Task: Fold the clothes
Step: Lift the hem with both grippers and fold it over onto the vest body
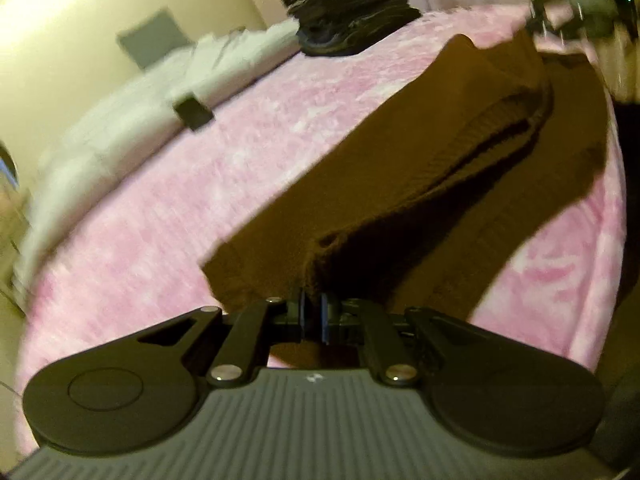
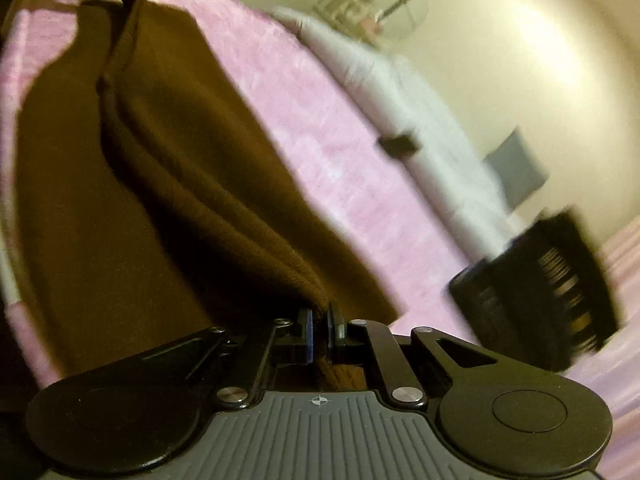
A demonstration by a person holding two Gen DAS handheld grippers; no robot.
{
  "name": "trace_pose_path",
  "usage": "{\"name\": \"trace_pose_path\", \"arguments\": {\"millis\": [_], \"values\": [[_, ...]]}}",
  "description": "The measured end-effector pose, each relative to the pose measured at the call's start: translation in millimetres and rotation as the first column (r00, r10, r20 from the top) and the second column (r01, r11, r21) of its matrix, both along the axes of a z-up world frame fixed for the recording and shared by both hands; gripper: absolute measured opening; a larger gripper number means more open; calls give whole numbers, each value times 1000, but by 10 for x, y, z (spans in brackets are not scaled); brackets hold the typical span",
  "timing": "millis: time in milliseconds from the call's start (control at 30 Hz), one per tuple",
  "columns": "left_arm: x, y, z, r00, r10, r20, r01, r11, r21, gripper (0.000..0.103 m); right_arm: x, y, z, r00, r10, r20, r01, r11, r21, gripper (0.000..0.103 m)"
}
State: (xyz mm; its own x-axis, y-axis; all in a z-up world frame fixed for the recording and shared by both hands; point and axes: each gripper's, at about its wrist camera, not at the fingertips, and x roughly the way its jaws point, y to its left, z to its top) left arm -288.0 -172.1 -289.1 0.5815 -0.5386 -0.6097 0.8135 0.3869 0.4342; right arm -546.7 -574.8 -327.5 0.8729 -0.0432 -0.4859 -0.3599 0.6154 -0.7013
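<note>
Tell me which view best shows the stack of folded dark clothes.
The left wrist view: the stack of folded dark clothes sits on the pink blanket with fairly distinct layers, though its top is cropped. The right wrist view shows it whole but motion-blurred.

Open pink blanket (image 1: pixel 160 208) left of the brown garment (image 1: pixel 400 184), nothing on it. Dark folded stack (image 1: pixel 344 12) sits at the far end. Small black box (image 1: pixel 193 111) at the blanket edge beside white bedding (image 1: pixel 132 120). Garment covers the right side.
</note>
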Motion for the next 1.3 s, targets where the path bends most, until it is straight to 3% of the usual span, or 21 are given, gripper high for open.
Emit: {"name": "trace_pose_path", "arguments": {"millis": [100, 167, 333, 600, 767, 933, 967, 1000, 1067, 1167, 1300], "values": [[-243, 72, 102, 997, -4, 81, 2, 1000, 29, 5, -386, 46, 188, 999, -45, 30, 42, 996, 76, 4], [-412, 83, 13, 993, -22, 118, 11, 996, 87, 5, -574, 90, 58, 999, -50, -8, 50, 994, 98, 4], [-488, 91, -201, 994, 30, 103, -39, 995, 93, 5, -648, 190, -326, 996, -39, -82, 45, 997, 67, 4], [-500, 118, -109, 989, 73, 128, -81, 995, 60, 5, -632, 171, -220, 998, -41, -46, 44, 996, 71, 4], [-564, 98, -290, 991, 63, 121, -76, 992, 105, 5, -725, 256, -383, 997, -37, -69, 39, 999, 31, 5], [-509, 210, -264, 985, 131, 110, -142, 985, 97, 4, -818, 179, -308, 995, -72, -73, 79, 992, 94, 5], [-486, 240, -268, 983, 149, 109, -161, 981, 106, 4, -832, 156, -273, 993, -88, -75, 96, 988, 118, 11], [-467, 293, -246, 979, 176, 99, -185, 978, 93, 4, -845, 133, -235, 992, -107, -73, 117, 982, 148, 35], [-429, 401, -198, 971, 228, 76, -233, 970, 66, 4, -876, 73, -135, 986, -156, -63, 166, 954, 249, 64], [-428, 527, -60, 952, 305, 29, -304, 952, -12, 5, -823, -61, 77, 973, -213, -85, 228, 853, 470, 64], [-445, 538, 98, 941, 339, -18, -339, 937, -90, 5, -591, -153, 218, 962, -234, -141, 268, 701, 661, 63]]}}
